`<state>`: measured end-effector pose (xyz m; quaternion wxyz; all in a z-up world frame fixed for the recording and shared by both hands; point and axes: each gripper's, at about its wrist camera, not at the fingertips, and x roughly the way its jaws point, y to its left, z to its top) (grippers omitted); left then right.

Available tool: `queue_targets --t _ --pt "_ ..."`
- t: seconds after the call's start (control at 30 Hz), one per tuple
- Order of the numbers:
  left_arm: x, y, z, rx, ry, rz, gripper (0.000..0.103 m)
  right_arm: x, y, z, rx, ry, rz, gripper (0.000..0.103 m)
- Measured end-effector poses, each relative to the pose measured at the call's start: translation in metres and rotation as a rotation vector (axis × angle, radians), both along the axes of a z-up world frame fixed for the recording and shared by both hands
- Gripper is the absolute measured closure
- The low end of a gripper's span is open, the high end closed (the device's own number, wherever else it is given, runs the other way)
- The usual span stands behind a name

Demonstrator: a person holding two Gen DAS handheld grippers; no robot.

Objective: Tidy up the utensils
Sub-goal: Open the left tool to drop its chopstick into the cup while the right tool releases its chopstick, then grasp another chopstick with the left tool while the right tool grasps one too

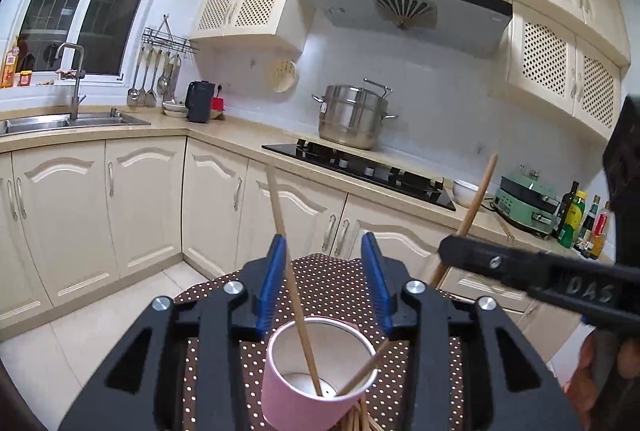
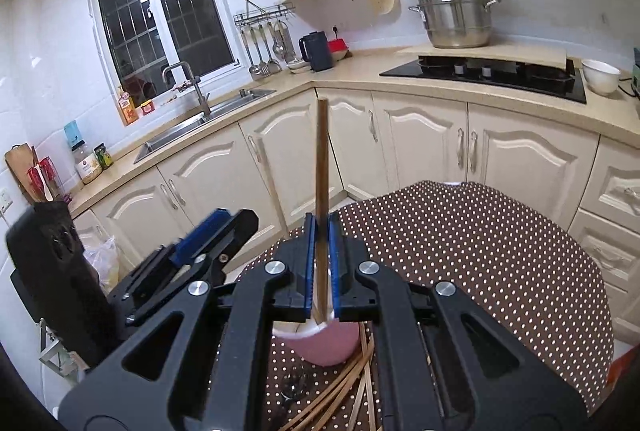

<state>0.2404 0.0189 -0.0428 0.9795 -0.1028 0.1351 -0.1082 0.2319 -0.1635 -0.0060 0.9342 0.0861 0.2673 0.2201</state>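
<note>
Pink paper forms the cup (image 1: 320,375), a tapered round thing with a white inside, standing on my brown, white-dotted tablecloth (image 2: 500,251). Two slim wooden chopsticks (image 1: 298,307) lean inside it. My left gripper (image 1: 326,279) hovers over it, its ribbed blue pads spread wide and holding nothing. My right gripper (image 2: 320,263) has its pads pinched tight on one straight chopstick (image 2: 322,167), held upright above the cup's rim. More loose sticks (image 2: 340,391) lie fanned on the cloth just beside the cup's base.

Both wrist views look closely down over the pink cup (image 1: 320,371) toward kitchen counters
</note>
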Motion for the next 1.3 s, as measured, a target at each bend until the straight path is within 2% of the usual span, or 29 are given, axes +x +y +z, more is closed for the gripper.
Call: queue_targets --t 0.2,0.37,0.4,0.43,0.47,0.5,0.67,0.83,0.97,1.07,1.23,1.3 --pt "-0.012 0.003 0.003 0.028 0.043 0.006 0.051 -0.002 -0.003 -0.005 0.02 0.023 -0.015 0.095" --pt "-0.018 0.01 -0.001 0.047 0.146 -0.006 0.045 -0.008 -0.003 -0.008 0.023 0.038 -0.035 0.093" --pt "-0.019 0.011 -0.002 0.05 0.165 -0.01 0.045 -0.009 -0.005 -0.009 0.031 0.043 -0.04 0.088" --pt "-0.021 0.012 -0.005 0.056 0.19 -0.022 0.045 -0.012 -0.008 -0.009 0.039 0.042 -0.047 0.073" --pt "-0.023 0.012 -0.006 0.06 0.203 -0.028 0.045 -0.014 -0.009 -0.009 0.044 0.036 -0.054 0.05" --pt "-0.025 0.013 -0.009 0.069 0.218 -0.032 0.045 -0.018 -0.011 -0.008 0.047 0.025 -0.061 0.047" --pt "-0.032 0.012 -0.022 0.099 0.307 -0.063 0.044 -0.032 -0.024 -0.01 0.044 0.034 -0.072 0.047" --pt "-0.032 0.001 -0.043 0.099 0.445 -0.16 0.044 -0.048 -0.042 -0.023 0.02 0.06 -0.116 0.045" --pt "-0.028 -0.018 -0.065 0.128 0.553 -0.215 0.044 -0.051 -0.059 -0.046 -0.01 0.127 -0.167 0.045" --pt "-0.023 -0.03 -0.079 0.126 0.625 -0.246 0.044 -0.048 -0.071 -0.07 -0.007 0.211 -0.179 0.045" --pt "-0.01 -0.051 -0.097 0.168 0.699 -0.262 0.045 -0.045 -0.085 -0.099 0.003 0.306 -0.191 0.044" --pt "-0.004 -0.059 -0.104 0.187 0.721 -0.263 0.057 -0.046 -0.086 -0.107 0.004 0.322 -0.192 0.043"
